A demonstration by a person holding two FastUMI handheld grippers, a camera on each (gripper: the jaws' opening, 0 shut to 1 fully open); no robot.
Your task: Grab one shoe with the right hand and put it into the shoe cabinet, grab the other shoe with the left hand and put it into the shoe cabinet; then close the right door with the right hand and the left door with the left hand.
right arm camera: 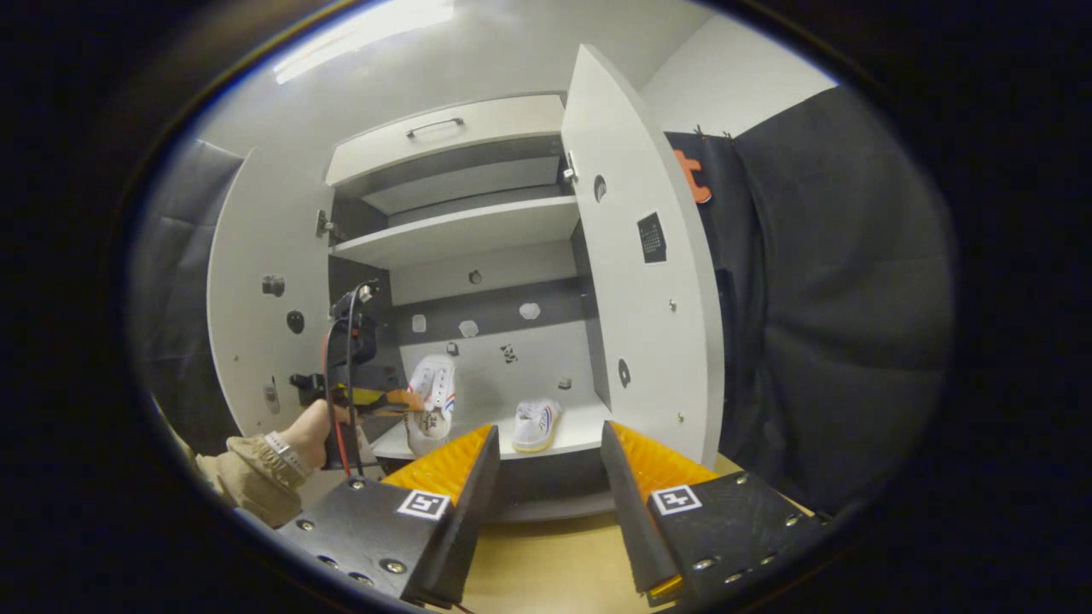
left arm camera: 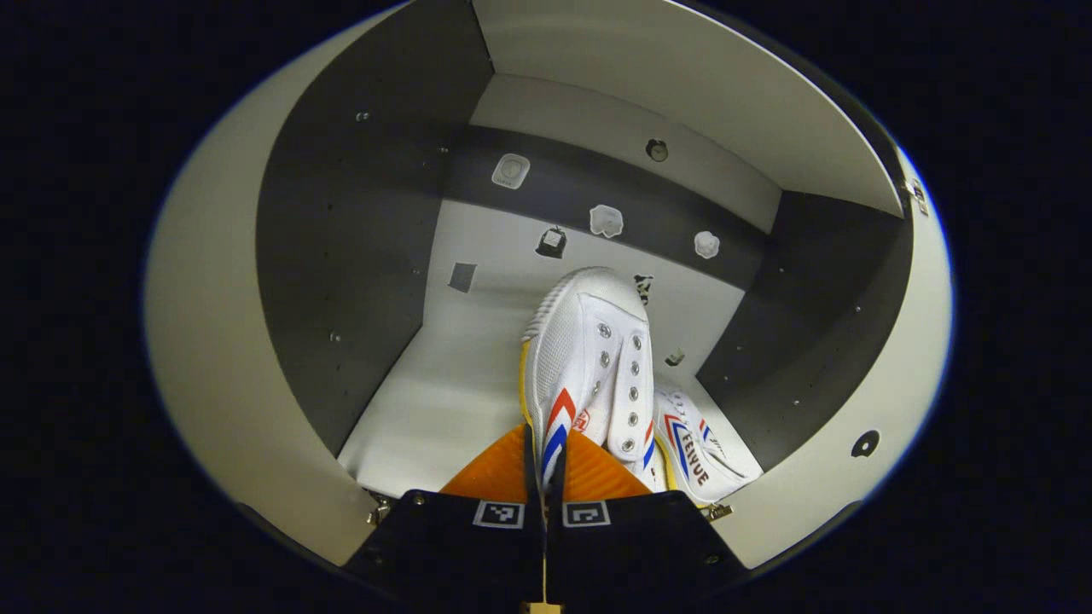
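In the left gripper view, my left gripper point(left arm camera: 546, 443) is shut on a white shoe point(left arm camera: 589, 358) with red and blue stripes, its toe pointing into the shoe cabinet point(left arm camera: 358, 256). The second white shoe point(left arm camera: 699, 456) lies on the cabinet floor point(left arm camera: 452, 384) just to its right. In the right gripper view, a hand point(right arm camera: 311, 431) holds the left gripper point(right arm camera: 358, 375) with that shoe point(right arm camera: 432, 392) at the cabinet's lower opening, left of the other shoe point(right arm camera: 536, 424). My right gripper point(right arm camera: 548, 439) stands open and bare, back from the cabinet.
Both cabinet doors stand wide open: the left door point(right arm camera: 256, 307) and the right door point(right arm camera: 648, 298). A shelf point(right arm camera: 461, 226) spans the cabinet above the shoes, with a drawer point(right arm camera: 444, 136) on top. Wooden floor point(right arm camera: 546, 563) lies below my right gripper.
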